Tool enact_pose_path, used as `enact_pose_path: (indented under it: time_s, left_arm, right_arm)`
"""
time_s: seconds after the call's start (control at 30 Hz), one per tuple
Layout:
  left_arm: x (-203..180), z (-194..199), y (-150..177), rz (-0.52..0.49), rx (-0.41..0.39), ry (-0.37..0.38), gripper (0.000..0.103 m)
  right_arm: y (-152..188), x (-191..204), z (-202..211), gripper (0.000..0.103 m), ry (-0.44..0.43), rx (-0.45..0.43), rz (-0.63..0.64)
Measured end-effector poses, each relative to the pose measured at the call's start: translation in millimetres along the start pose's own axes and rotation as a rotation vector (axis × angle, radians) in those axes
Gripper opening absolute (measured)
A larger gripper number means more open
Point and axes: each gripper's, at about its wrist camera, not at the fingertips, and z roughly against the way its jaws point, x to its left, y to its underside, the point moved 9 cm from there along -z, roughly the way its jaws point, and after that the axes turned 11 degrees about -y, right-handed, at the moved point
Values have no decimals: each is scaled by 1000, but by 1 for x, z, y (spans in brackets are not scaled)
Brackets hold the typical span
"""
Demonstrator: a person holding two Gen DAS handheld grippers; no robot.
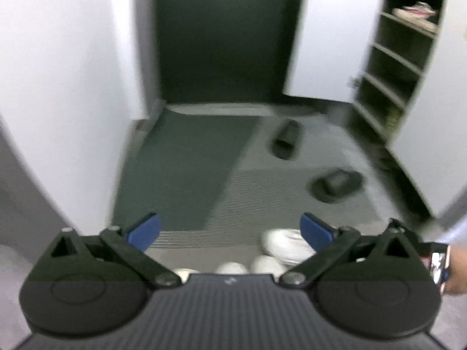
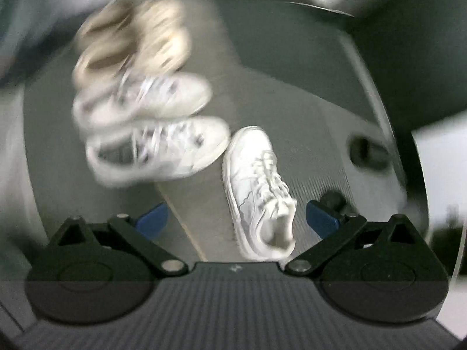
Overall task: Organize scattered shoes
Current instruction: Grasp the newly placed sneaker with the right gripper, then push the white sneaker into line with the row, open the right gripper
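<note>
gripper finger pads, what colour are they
Blue, on black linkages. Clearest in the left wrist view, on the left gripper pads.

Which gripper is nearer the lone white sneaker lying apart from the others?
Right. The right gripper hovers open right over the lone white sneaker; the left gripper points toward the shoe cabinet, sneaker uncertain there.
</note>
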Motion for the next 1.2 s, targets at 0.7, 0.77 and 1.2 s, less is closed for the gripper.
enact_pose_path:
  time_s: [0.7, 0.77, 1.2]
  left_arm:
    - [13, -86, 16, -53, 138, -150, 103]
    - [10, -90, 15, -64, 142, -151, 103]
    - [23, -93, 21, -21, 181, -169, 103]
  right_arm:
    - [46, -89, -240, 103, -215, 252, -77]
    - [46, -87, -254, 103, -207, 278, -89]
    - [57, -93, -232, 86, -198, 145, -512]
